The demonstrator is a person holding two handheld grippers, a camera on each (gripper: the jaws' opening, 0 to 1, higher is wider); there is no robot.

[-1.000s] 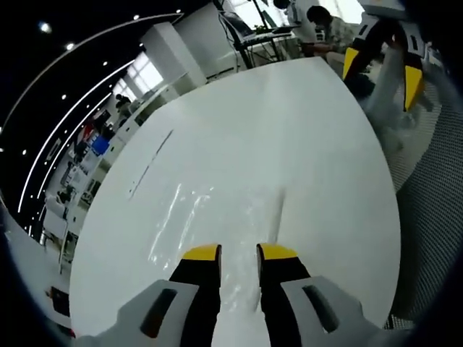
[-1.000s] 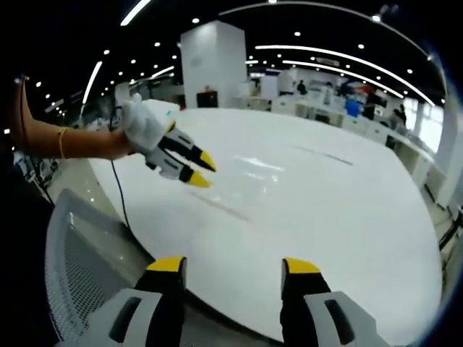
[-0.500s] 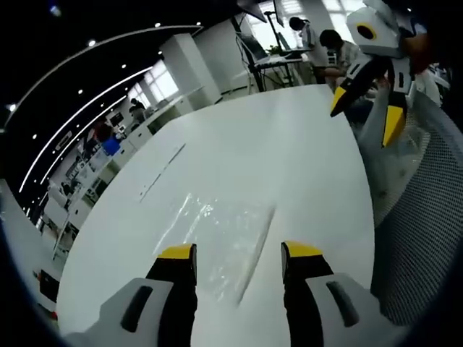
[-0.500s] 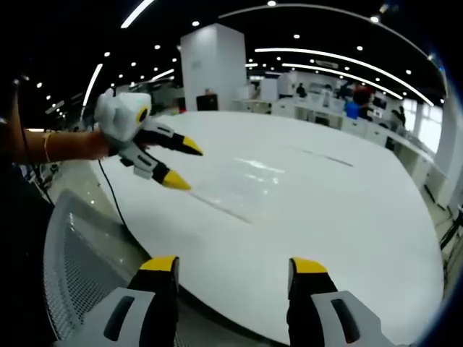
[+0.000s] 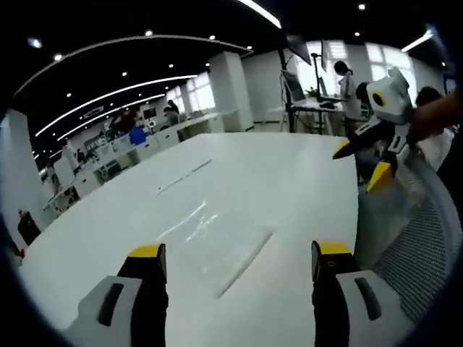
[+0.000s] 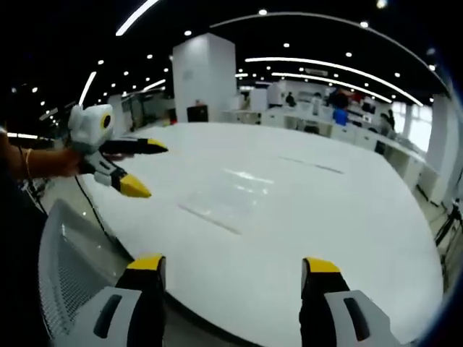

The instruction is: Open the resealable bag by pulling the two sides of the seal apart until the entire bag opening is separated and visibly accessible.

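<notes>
A clear resealable bag (image 5: 217, 242) lies flat on the white table (image 5: 275, 173), its seal strip along the edge nearest me. In the right gripper view the bag (image 6: 231, 199) shows faintly at mid-table. My left gripper (image 5: 237, 253) hovers open above and short of the bag, touching nothing. My right gripper (image 6: 233, 264) stands open over the table's near edge, empty. The right gripper (image 5: 365, 163) comes into the left gripper view at the right, open and held by a hand. The left gripper (image 6: 137, 168) appears at the left of the right gripper view, open.
A grey mesh chair back (image 5: 423, 246) sits beside the table's near edge and reappears as the chair (image 6: 69, 267) in the right gripper view. A dark line (image 5: 184, 177) marks the table farther off. Desks, people and a white pillar (image 6: 202, 79) fill the background.
My left gripper has opened wide and drawn back and up from the bag, which stays flat on the table. My right gripper has opened slightly wider and hardly moved.
</notes>
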